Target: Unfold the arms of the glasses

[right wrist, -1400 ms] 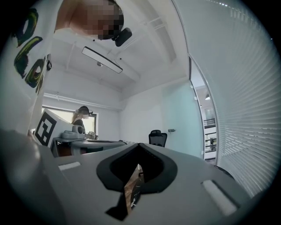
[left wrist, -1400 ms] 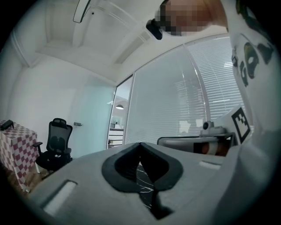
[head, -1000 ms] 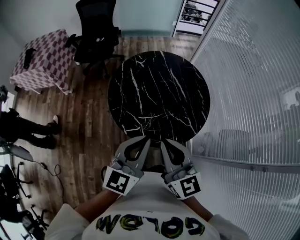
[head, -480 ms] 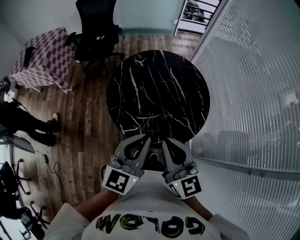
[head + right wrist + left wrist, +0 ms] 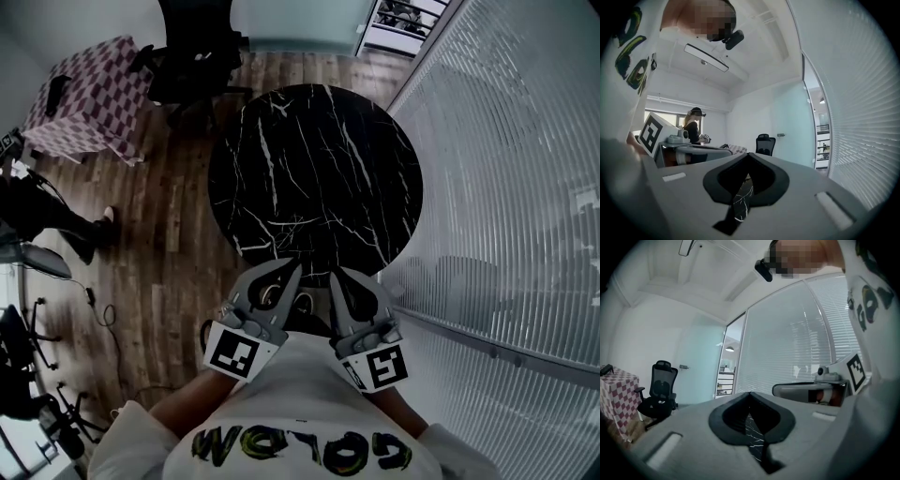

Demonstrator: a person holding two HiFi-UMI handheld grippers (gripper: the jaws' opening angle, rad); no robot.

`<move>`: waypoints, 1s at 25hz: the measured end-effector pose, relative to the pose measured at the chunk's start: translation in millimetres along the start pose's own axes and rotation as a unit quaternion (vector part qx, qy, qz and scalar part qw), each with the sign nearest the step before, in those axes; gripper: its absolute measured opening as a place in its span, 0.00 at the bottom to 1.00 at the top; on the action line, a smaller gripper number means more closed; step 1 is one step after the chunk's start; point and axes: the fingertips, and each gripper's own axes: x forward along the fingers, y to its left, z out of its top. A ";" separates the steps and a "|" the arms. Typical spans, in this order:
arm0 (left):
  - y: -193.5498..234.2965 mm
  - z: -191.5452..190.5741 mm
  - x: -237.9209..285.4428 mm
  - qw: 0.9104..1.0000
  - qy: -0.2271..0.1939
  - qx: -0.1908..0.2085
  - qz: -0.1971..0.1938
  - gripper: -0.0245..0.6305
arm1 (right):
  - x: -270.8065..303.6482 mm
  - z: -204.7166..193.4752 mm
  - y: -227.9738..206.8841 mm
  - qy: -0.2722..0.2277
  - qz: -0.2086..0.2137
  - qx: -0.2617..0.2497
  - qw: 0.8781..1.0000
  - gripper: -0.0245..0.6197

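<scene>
Nearest: white printed shirt, with both tools held tight against the chest.

Left gripper: jaws fully together, nothing between them. Its own view shows only a sliver of marble through the notch.

Right gripper: same, jaws closed on nothing.

The two sit side by side with the tips near each other. Both point level, out over the near rim of the table. Marker cubes face up.

Glasses: can't find them in any view. They're not in either tool and not on the part of the black marble round top that shows. The strip of rim under the tool tips is covered, so I can't rule that out.

So the relation that matters is open. I can't tell which way the glasses lie from either tool, nor how their long axis runs. What does hold: the table is dead ahead of both tools, and neither hand is clearer or closer than the other. My read is that the task hasn't started. Locate the glasses first, then both jaws need to open before any arm can be pinched and swung out.

Further out: wood floor to the left of the table. Slatted blinds along the right. Beyond the table is a black office chair, and left of it a checkered table. Another person stands at the far left, also seen in the right gripper view, well apart from the work.
</scene>
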 end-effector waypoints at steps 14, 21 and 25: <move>16.0 -70.3 10.4 0.996 0.082 -0.035 -0.006 0.04 | 26.4 -61.0 -0.9 0.070 0.017 0.023 0.997 0.04; 35.0 -89.0 32.9 0.994 0.108 -0.010 -0.031 0.04 | 54.4 -77.9 -21.4 0.105 0.054 -0.007 0.993 0.04; 46.2 -106.6 44.2 0.989 0.136 -0.009 -0.058 0.04 | 76.2 -94.3 -29.3 0.138 0.089 -0.030 0.986 0.04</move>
